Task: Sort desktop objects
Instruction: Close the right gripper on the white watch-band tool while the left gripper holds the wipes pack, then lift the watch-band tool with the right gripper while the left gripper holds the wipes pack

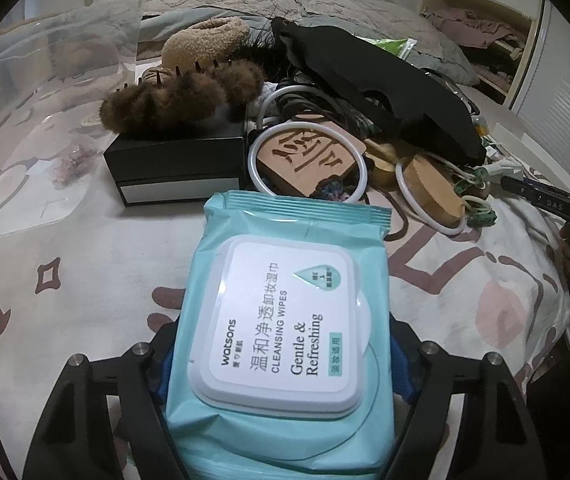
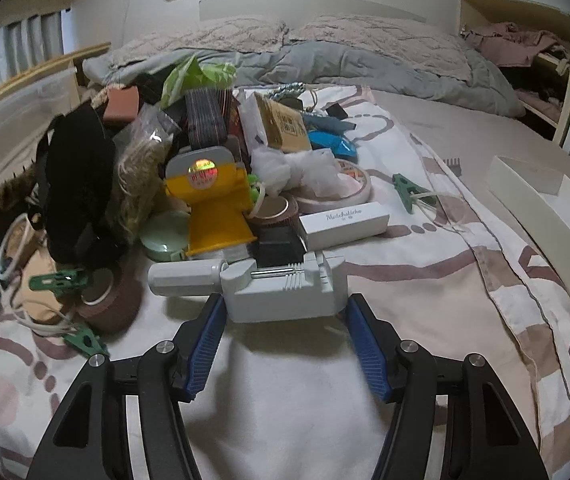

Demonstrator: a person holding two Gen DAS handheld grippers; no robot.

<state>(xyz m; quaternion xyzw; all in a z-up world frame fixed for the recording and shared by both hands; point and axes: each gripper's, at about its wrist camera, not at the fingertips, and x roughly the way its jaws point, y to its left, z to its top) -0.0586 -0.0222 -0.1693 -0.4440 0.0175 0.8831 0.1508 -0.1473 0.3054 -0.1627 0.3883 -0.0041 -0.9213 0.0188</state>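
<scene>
A teal pack of cleansing wipes (image 1: 281, 320) with a white lid lies lengthwise between the fingers of my left gripper (image 1: 281, 344). The blue pads (image 1: 163, 364) touch both of its long sides, so the gripper is shut on it; the pack hides the fingertips. In the right wrist view a grey plastic tool (image 2: 281, 288) with a round handle rests on the bed cover. My right gripper (image 2: 285, 300) has its blue-padded fingertips (image 2: 209, 328) against the tool's near end, one on each side.
A heap lies beyond: black box (image 1: 177, 164) with a furry brown hair claw (image 1: 181, 96), carved wooden block (image 1: 309, 160) in white rings, black cloth (image 1: 381, 88), yellow stand (image 2: 215, 204), tape rolls (image 2: 105, 300), white box (image 2: 345, 220), green clips (image 2: 411, 192). A white tray (image 2: 545, 200) sits right.
</scene>
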